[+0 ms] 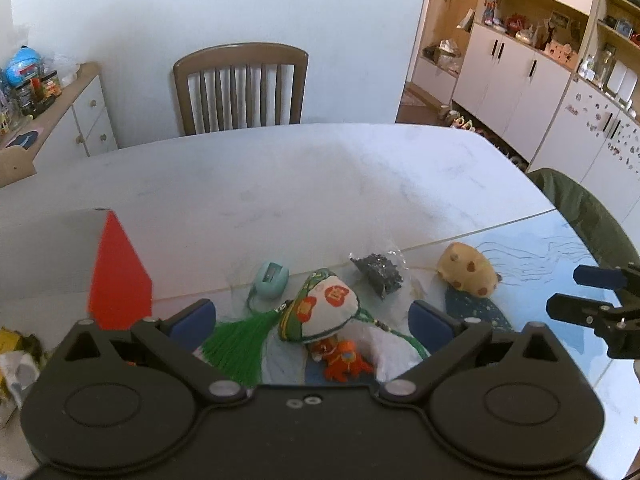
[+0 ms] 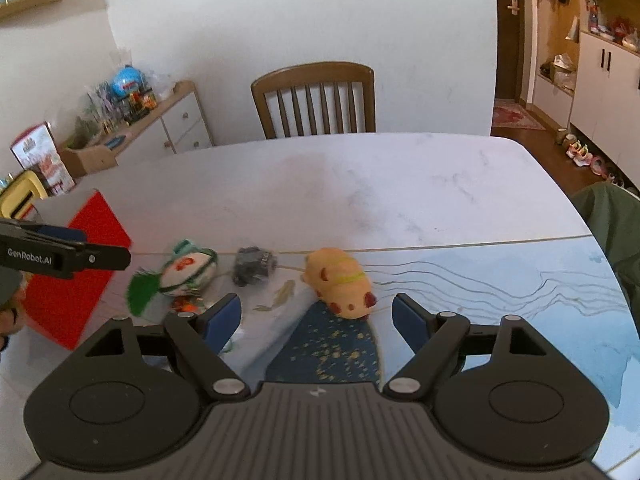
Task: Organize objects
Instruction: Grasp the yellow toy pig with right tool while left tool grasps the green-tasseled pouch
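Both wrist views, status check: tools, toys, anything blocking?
Left tool open, over the embroidered sachet. Right tool open, lined up on the yellow plush. Nothing gripped. Black-bead bag lies between them, not blocking.

The left gripper's body is hiding the lower part of the orange crab toy (image 1: 344,362). A crumpled yellow wrapper (image 1: 16,346) is running off the left wrist view's left edge. The green tassel (image 2: 140,290) is blurring in the right wrist view.

A white table (image 1: 320,184) carries a blue mat (image 2: 500,304) at its near right, a red box (image 1: 120,280) near left, with a yellow plush (image 2: 340,280), embroidered sachet (image 1: 324,304) and dark packet (image 1: 378,270) between.
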Action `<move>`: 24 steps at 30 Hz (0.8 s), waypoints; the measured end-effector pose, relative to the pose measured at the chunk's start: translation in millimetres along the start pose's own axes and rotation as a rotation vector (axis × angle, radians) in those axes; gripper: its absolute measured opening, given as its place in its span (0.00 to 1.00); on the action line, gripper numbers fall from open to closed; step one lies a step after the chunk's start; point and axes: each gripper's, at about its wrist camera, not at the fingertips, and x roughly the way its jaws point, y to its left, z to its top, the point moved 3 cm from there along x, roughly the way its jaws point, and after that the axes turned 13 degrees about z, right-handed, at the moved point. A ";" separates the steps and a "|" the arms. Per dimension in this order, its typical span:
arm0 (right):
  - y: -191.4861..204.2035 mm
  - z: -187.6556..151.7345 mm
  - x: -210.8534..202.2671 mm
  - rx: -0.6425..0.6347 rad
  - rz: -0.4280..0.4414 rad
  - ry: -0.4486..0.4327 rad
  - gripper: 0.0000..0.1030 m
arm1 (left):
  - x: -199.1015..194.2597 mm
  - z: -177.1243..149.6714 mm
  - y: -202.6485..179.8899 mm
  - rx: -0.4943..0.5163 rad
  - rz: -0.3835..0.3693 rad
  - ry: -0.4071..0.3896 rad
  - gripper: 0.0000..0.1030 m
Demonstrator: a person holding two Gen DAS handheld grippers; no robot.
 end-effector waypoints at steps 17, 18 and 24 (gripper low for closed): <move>-29.6 9.0 65.9 -0.053 0.012 0.086 0.80 | 77.1 4.0 -19.9 0.015 0.024 0.116 0.98; -30.2 8.9 69.0 -0.057 0.011 0.091 0.80 | 80.1 3.6 -20.4 0.016 0.022 0.119 0.98; -35.7 7.1 86.3 -0.067 0.004 0.115 0.80 | 93.1 2.8 -24.2 0.014 0.031 0.136 0.93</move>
